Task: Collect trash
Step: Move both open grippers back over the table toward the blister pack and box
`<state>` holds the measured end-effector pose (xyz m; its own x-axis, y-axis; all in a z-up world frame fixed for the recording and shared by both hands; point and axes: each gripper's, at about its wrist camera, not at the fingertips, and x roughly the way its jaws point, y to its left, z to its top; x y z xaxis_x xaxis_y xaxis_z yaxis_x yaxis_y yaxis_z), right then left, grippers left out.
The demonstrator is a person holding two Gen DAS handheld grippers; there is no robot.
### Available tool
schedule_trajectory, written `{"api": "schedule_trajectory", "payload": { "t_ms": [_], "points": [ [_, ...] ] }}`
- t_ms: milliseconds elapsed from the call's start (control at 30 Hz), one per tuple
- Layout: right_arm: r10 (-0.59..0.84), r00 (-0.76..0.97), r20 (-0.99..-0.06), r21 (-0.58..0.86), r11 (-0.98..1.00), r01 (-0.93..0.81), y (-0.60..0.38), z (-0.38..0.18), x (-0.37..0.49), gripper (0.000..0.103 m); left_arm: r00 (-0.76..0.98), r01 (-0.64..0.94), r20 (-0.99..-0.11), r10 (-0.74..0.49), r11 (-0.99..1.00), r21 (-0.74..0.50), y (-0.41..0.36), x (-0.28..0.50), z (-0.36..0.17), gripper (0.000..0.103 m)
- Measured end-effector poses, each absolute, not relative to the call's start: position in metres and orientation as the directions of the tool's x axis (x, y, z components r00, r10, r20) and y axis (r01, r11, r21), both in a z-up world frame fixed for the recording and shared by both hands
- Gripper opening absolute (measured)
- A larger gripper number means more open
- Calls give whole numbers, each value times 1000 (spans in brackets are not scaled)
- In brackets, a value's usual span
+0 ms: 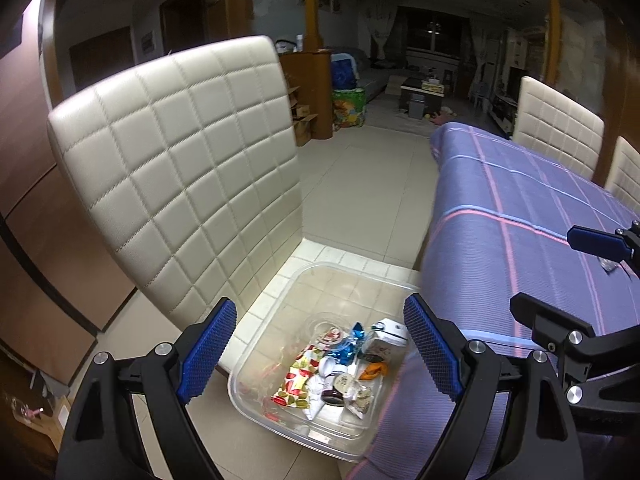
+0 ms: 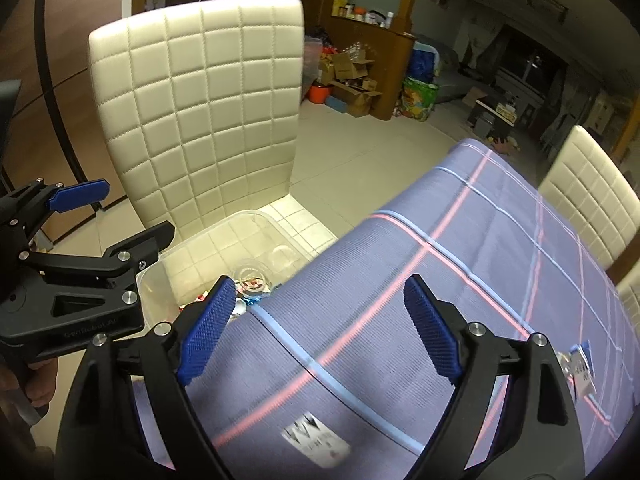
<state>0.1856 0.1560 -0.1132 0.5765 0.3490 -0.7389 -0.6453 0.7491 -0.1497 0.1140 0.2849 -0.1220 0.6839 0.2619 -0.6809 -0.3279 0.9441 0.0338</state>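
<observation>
Two tools, left and right, both spread and empty | clear plastic bin of wrappers on cream chair | white wrapper on purple-clothed table.

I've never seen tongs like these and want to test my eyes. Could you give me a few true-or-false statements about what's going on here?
1. The clear bin sits on a chair seat. True.
2. The bin is empty. False: wrappers and other scraps lie in it.
3. Both pairs of tongs are open and hold nothing. True: left tongs and right tongs gape with nothing between them.
4. The tablecloth is plain green. False: it is purple with pink and blue stripes.
5. Some trash remains on the table. True: a blurred white wrapper and a blue-and-white packet lie there.
</observation>
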Motion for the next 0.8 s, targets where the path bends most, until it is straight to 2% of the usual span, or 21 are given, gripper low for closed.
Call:
{"api": "schedule_trajectory", "payload": {
  "t_ms": [300, 567, 700, 800],
  "points": [
    [327, 619, -714, -109, 822, -560, 85, -94, 173, 96, 709, -242, -669, 224, 968, 67, 225, 103, -109, 84],
    [277, 675, -684, -77, 892, -444, 4, -87, 158, 97, 731, -120, -674, 112, 992, 34, 164, 99, -100, 84],
    [238, 700, -673, -63, 925, -375, -38, -86, 156, 98, 773, -55, -633, 51, 998, 13, 127, 97, -92, 84],
    [208, 712, -670, -42, 947, -317, -71, -88, 156, 98, 773, 1, -635, 9, 1000, 16, 99, 101, -90, 84]
  ]
}}
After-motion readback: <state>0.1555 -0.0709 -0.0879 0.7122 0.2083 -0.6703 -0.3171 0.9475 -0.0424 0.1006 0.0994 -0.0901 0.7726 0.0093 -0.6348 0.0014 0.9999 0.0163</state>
